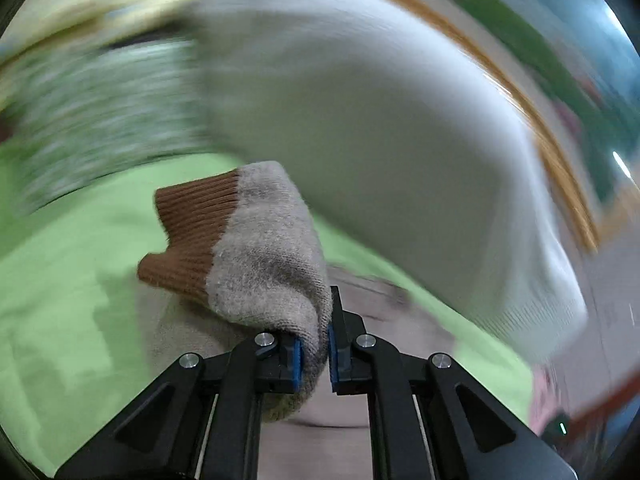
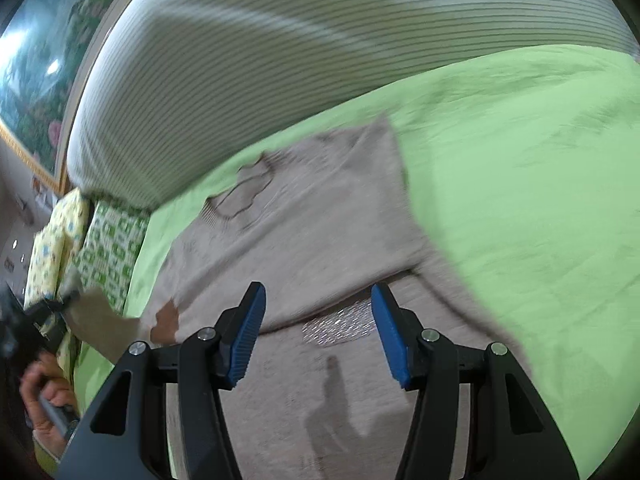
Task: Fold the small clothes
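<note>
A small beige knit sweater (image 2: 320, 224) lies on a green bedsheet (image 2: 520, 200), its upper part folded over the lower part, which has a silvery patch (image 2: 340, 326). My left gripper (image 1: 314, 358) is shut on the sweater's sleeve (image 1: 264, 264), which has a brown ribbed cuff (image 1: 188, 236), and holds it lifted above the sheet. It also shows at the left edge of the right wrist view (image 2: 60, 300). My right gripper (image 2: 318, 332) is open and empty, just above the sweater's middle near the fold edge.
A big striped white bolster (image 2: 280, 60) lies along the far side of the bed and also shows in the left wrist view (image 1: 380, 140). Green-patterned and yellow pillows (image 2: 104, 248) lie at the left. A framed picture (image 2: 36, 92) hangs on the wall behind.
</note>
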Available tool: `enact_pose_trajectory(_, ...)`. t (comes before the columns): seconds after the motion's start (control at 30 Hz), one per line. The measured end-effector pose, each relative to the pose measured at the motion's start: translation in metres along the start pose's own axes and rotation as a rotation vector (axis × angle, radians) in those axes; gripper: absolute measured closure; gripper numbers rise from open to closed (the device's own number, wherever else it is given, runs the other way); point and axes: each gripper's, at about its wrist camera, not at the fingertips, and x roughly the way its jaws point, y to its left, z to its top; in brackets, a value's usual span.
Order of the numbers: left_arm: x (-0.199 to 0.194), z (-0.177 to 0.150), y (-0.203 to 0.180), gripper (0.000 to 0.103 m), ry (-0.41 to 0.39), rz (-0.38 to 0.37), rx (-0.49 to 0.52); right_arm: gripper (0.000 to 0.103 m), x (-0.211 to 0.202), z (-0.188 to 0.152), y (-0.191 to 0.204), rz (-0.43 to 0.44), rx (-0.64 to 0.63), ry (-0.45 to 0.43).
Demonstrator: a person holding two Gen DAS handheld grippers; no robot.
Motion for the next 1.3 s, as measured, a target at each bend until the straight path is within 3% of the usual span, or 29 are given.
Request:
enact_pose_trajectory(0.07,0.037,-0.011,-0.068,0.063,0.084,-0.088,0.122,0.047,-0.003,0.004,-0.007,-0.008,0.012,-0.017)
enact_pose_trajectory(0.1,0.058,-0.024,-0.097,0.041,0.135,-0.103,0.185,0.047,-0.004,0.007,-0.012,-0.014,0.020,-0.023)
enact_pose_trajectory(0.13,0.073,-0.037,-0.115,0.038,0.158,-0.090,0.239,0.047,-0.004,0.009,-0.015,-0.017,0.024,-0.023)
enact_pose_trajectory(0.23,0.104,-0.073,-0.137,0.039,0.237,-0.034,0.376,0.047,-0.003,0.014,-0.027,-0.033,0.042,-0.025)
enact_pose_trajectory(0.37,0.100,-0.105,-0.094,0.039,0.294,0.043,0.400,0.047,0.001,0.016,-0.035,-0.036,0.037,-0.019)
enact_pose_trajectory(0.5,0.078,-0.117,-0.022,0.039,0.308,0.217,0.346,0.047,0.019,0.020,-0.037,-0.017,0.038,-0.001)
enact_pose_trajectory(0.63,0.063,-0.117,0.062,0.039,0.307,0.406,0.209,0.047,0.044,0.026,-0.019,0.030,0.019,0.023)
enact_pose_trajectory(0.77,0.068,-0.114,0.100,0.039,0.308,0.459,0.100,0.047,0.072,0.031,0.007,0.084,-0.016,0.063)
enact_pose_trajectory(1.0,0.099,-0.107,0.101,0.039,0.266,0.511,0.053,0.047,0.148,0.041,0.019,0.061,0.048,0.155)
enact_pose_trajectory(1.03,0.103,-0.105,0.101,0.039,0.262,0.524,0.047,0.049,0.157,0.043,0.020,0.063,0.063,0.166)
enact_pose_trajectory(1.1,0.110,-0.101,0.104,0.039,0.261,0.528,0.032,0.084,0.164,0.048,0.027,0.075,0.058,0.182)
enact_pose_trajectory(1.13,0.116,-0.101,0.105,0.039,0.258,0.532,0.026,0.094,0.160,0.052,0.033,0.088,0.048,0.174)
enact_pose_trajectory(1.3,0.117,-0.097,0.108,0.038,0.253,0.556,0.014,0.094,0.075,0.093,0.065,0.257,-0.017,-0.051)
